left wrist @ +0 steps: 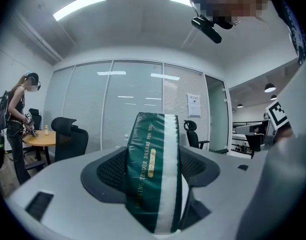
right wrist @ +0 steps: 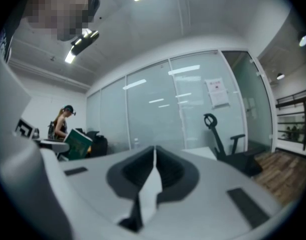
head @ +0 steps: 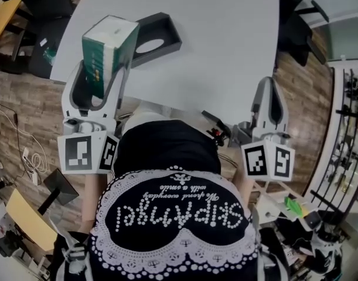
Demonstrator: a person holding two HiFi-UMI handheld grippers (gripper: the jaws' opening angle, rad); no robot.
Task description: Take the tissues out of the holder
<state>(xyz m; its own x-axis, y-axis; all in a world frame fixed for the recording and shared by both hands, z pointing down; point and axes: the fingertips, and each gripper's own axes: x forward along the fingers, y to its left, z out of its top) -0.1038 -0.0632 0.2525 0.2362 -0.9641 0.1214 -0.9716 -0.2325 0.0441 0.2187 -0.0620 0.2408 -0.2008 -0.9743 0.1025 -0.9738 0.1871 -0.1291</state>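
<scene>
Left gripper view shows the left hand-held gripper (left wrist: 153,160) clamped on the green tissue pack (left wrist: 151,184), one jaw on each broad side. The pack hangs clear above the white counter (head: 225,51), just beside the dark holder (head: 157,37). It looks light, soft and slick-wrapped, so a mid-body squeeze suits it and the ends would likely crumple. The right hand-held gripper (right wrist: 154,170) sits well apart, jaws pressed together.
</scene>
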